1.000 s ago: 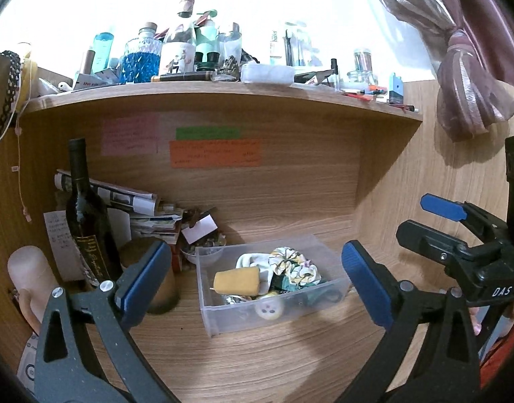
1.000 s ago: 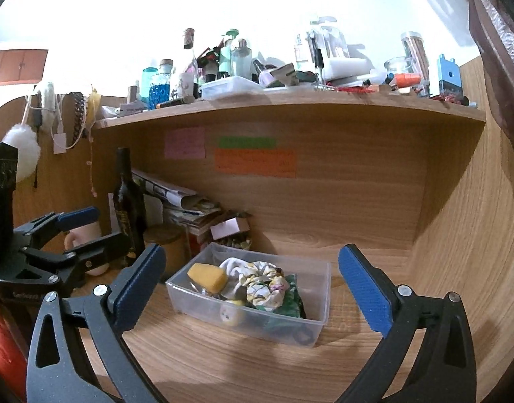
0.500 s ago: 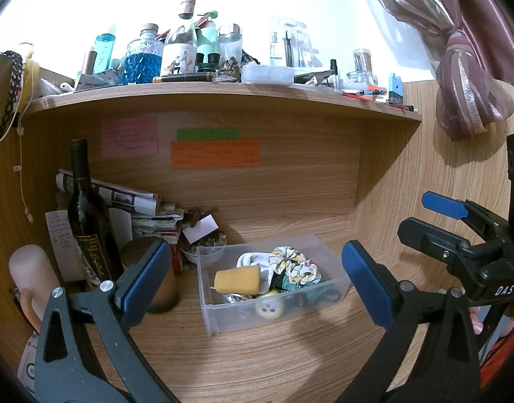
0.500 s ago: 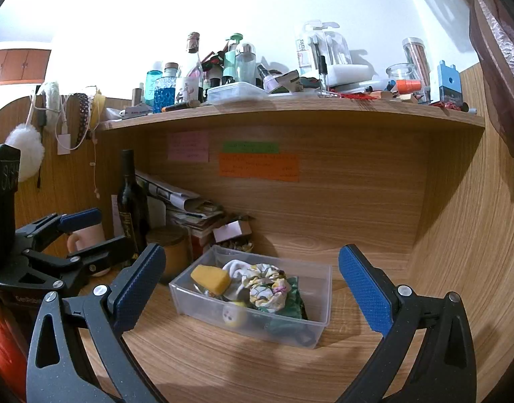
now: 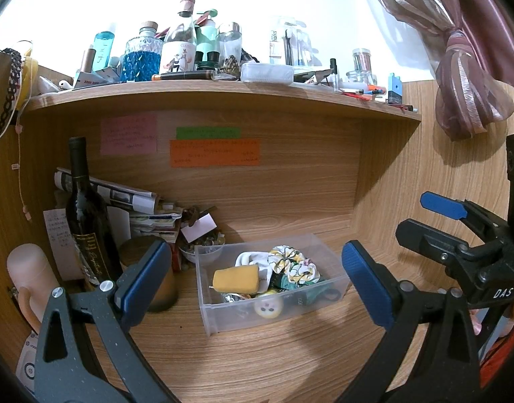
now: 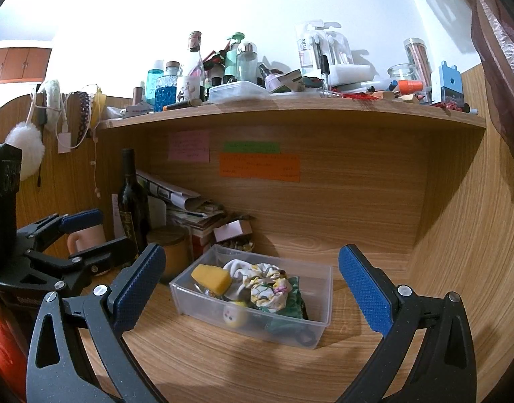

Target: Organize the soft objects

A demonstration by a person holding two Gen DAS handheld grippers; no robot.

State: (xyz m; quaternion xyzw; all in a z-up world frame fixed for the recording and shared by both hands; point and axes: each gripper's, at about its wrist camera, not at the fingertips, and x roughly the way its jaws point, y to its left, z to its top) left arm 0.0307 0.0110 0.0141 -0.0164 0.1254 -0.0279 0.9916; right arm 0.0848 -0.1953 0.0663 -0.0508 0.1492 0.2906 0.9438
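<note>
**Both grippers wide open, held back from the filled bin**

Your left gripper point(image 5: 257, 282) has its blue-padded fingers spread wide and nothing between them. It hangs above the wooden desk point(image 5: 257, 362), short of the clear plastic bin point(image 5: 223, 319) and apart from it. Your right gripper point(image 6: 252, 288) is just as wide open and just as empty, and it too stops short of the bin point(image 6: 196, 299), framing it from the other side. Each gripper appears at the edge of the other's view, so you hold them side by side.

The soft objects lie inside the bin. A yellow sponge point(image 5: 236, 278) lies at its left end, with a white cloth point(image 5: 248, 259) behind it. A floral scrunchie point(image 5: 292, 265) rests on top of a green fabric piece point(image 5: 290, 282) toward the middle. A small yellow round toy point(image 5: 268, 306) presses against the near wall. Something dark lies at the right end, too unclear to name.

Left of the bin stand a dark wine bottle point(image 5: 86, 221) and a brown jar point(image 5: 149, 268), with a stack of papers point(image 5: 136, 208) behind them. An orange note point(image 5: 214, 152) is stuck on the back panel, under a shelf point(image 5: 223, 92) crowded with bottles.
</note>
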